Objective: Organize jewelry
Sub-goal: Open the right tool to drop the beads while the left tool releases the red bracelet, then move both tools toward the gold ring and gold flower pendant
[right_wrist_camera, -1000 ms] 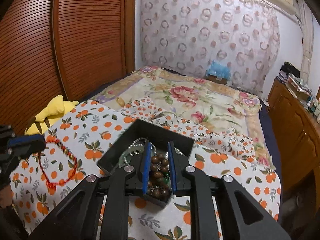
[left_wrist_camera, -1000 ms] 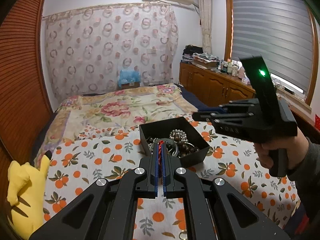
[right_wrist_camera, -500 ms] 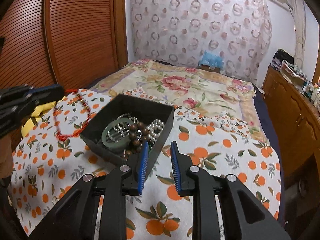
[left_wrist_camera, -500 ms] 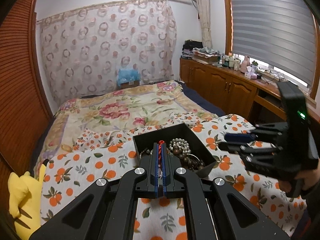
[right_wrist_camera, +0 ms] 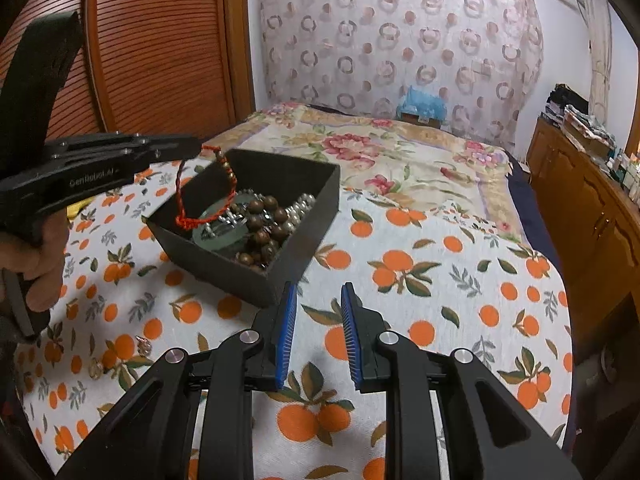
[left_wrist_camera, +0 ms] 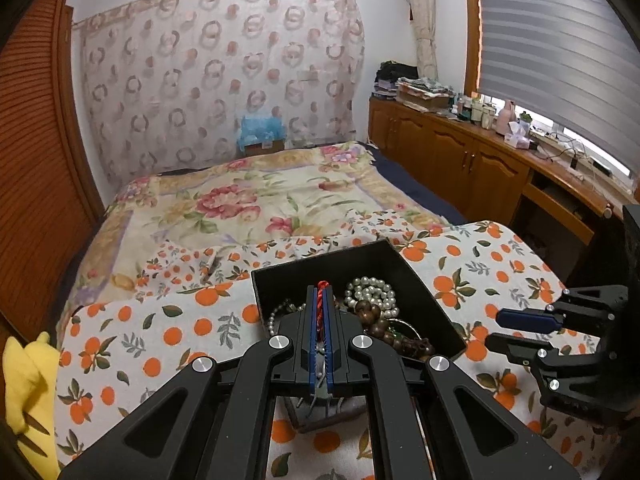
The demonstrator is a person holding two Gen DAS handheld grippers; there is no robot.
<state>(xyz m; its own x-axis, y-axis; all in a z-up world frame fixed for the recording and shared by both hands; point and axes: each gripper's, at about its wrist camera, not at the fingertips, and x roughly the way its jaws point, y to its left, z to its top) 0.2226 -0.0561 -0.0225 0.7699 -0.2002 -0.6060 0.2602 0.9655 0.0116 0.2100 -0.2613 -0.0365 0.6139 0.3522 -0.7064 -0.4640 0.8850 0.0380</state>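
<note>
Over the black box the left gripper is clamped tight on a red cord bracelet – its loop dangles onto the beads inside. Right gripper at the box's 5 o'clock – jaws parted, holding nothing.

My red cord bracelet dangles at centre left, its loop drooping into the black box, which sits on the orange-print cloth holding wooden beads, pearls and a green bangle.
</note>
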